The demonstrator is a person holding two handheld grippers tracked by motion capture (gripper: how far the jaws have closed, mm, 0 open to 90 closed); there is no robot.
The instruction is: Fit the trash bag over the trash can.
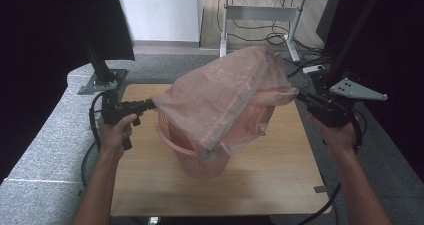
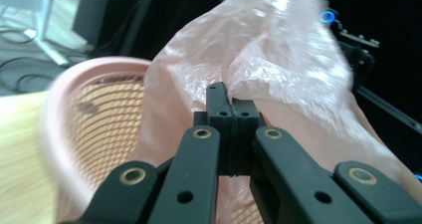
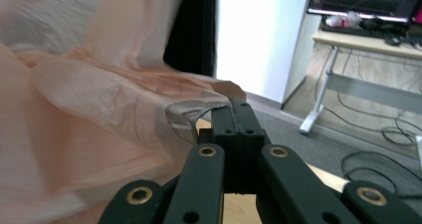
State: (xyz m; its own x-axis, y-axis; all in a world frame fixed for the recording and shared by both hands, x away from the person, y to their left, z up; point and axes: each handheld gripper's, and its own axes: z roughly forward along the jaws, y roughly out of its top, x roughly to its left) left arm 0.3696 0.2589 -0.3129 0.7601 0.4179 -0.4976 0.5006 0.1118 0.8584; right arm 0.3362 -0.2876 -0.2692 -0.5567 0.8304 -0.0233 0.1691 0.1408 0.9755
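Pink bag is held taut above basket by left gripper & right gripper, both clamped on film. Mouth should be lowered evenly over basket rim.

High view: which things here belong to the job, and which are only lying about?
In the job: pink plastic bag; pink basket; left claw; right claw.
Lying about: grey desk; floor cables.

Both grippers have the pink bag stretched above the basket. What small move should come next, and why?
Probably lower both together. The left gripper and right gripper are shut on opposite edges of the plastic bag, which hangs spread above the basket, its lower end drooping at the rim.
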